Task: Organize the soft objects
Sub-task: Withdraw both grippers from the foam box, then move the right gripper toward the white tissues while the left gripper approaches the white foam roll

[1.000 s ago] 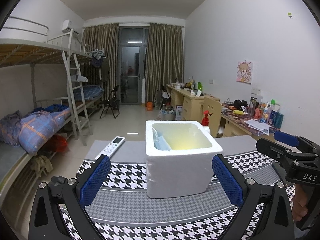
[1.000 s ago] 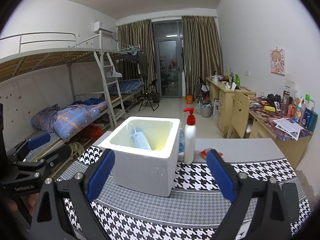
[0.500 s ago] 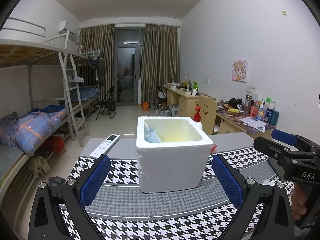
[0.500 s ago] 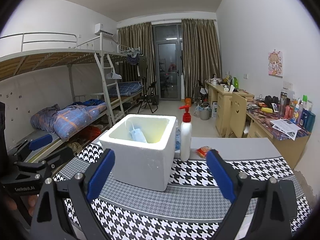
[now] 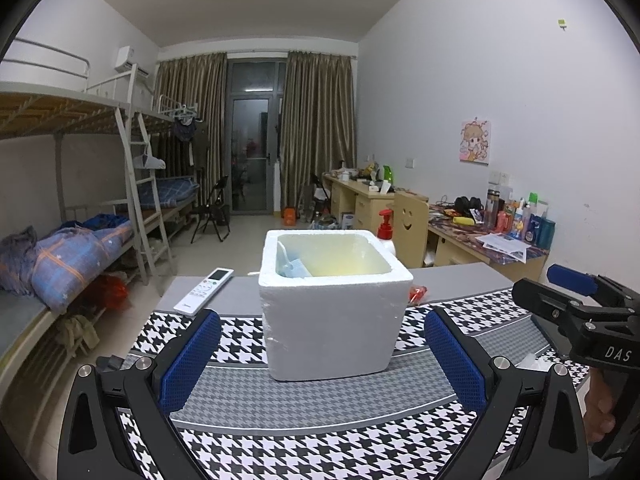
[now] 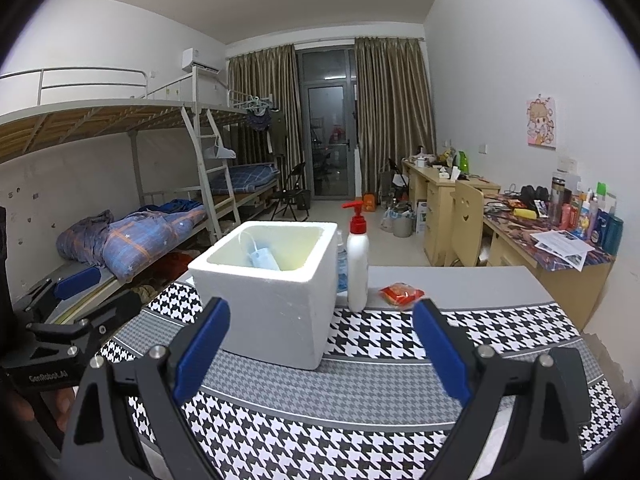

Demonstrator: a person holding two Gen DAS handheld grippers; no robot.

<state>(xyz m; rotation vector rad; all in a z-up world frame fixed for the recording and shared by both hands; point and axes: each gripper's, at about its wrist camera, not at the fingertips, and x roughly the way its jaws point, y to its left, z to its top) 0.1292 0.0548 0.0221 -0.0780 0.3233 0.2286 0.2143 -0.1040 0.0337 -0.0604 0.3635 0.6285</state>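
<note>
A white foam box (image 5: 334, 308) stands on the houndstooth table cloth (image 5: 320, 452); it also shows in the right wrist view (image 6: 272, 300). A light blue face mask (image 5: 294, 270) lies inside it against the left wall, also seen in the right wrist view (image 6: 264, 258). My left gripper (image 5: 320, 364) is open and empty, a little back from the box. My right gripper (image 6: 320, 348) is open and empty, back from the box's right front corner.
A white pump bottle with a red top (image 6: 357, 260) stands right of the box. A red snack packet (image 6: 402, 294) lies beside it. A white remote (image 5: 204, 292) lies left of the box. Bunk beds stand at the left, desks at the right.
Both grippers have drawn back from the box and dropped lower, so the box looks smaller and farther. Both stay open and empty.
</note>
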